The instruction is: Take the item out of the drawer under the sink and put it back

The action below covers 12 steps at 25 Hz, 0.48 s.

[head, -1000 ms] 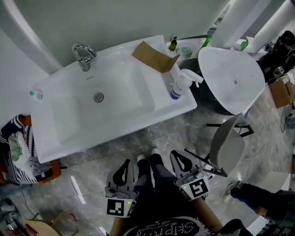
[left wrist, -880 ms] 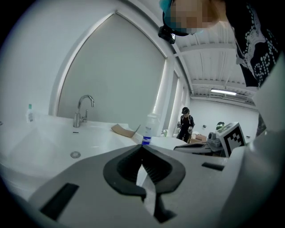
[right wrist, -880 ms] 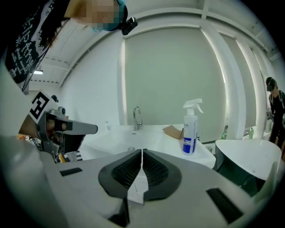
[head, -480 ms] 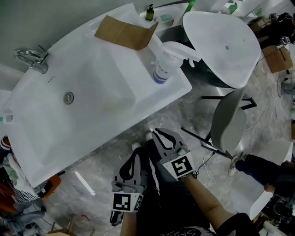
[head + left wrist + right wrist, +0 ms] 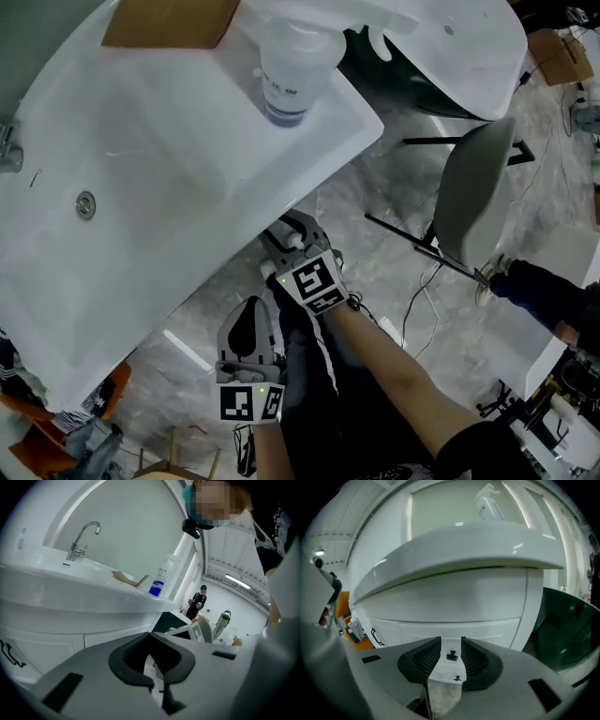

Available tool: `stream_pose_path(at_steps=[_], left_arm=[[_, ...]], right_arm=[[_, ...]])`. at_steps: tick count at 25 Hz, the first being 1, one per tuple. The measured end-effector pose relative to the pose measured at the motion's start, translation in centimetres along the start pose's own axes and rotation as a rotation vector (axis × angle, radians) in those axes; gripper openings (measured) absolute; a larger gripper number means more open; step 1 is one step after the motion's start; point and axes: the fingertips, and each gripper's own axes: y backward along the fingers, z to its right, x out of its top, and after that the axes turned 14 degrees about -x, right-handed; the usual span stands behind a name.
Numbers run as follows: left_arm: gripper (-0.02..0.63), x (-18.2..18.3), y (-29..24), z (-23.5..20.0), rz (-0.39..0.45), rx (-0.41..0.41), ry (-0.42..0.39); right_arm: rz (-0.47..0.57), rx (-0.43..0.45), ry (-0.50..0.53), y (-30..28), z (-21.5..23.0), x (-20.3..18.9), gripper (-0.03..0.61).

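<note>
The white sink (image 5: 141, 178) fills the head view's upper left. Below it, the right gripper view shows the white cabinet with its drawer fronts (image 5: 440, 627). A small black drawer knob (image 5: 451, 656) and a second one (image 5: 458, 678) lie in line with the gap of my right gripper (image 5: 451, 645). Its jaws are opening; the pads touch nothing. In the head view my right gripper (image 5: 292, 231) reaches under the sink's front edge. My left gripper (image 5: 250, 314) hangs lower beside my legs, shut and empty, and its own view (image 5: 151, 640) looks up at the sink's rim.
A spray bottle (image 5: 286, 70) and brown cardboard (image 5: 169, 21) sit on the sink top, the faucet (image 5: 79, 541) at its back. A grey chair (image 5: 473, 192) and another person's leg (image 5: 544, 291) are to the right. A dark green tub (image 5: 567, 625) stands right of the cabinet.
My right gripper has moved forward and up from beside my legs to under the sink's edge. The left gripper stayed low. The head view has come closer to the sink.
</note>
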Motion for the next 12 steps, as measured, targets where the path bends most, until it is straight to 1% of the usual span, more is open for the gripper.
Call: stream_pose_path(at_steps=[3, 6, 9, 12], left_arm=[[0.000, -2.2, -0.8, -0.4, -0.033, -0.006, 0.026], [0.000, -4.0, -1.5, -0.6, -0.069, -0.014, 0.042], [0.000, -5.2, -2.2, -0.4, -0.095, -0.035, 0.054], [0.000, -5.8, -2.8, -0.1, -0.105, -0.053, 0.066]], right_arm=[[-0.054, -0.004, -0.026, -2.7, -0.1, -2.8, 0.129], [-0.091, 0.000, -0.034, -4.9, -0.6, -4.7, 0.130], [-0.117, -0.010, -0.043, -6.5, -1.1, -6.2, 0.130], [-0.124, -0.021, -0.070, -7.6, -1.3, -6.7, 0.130]])
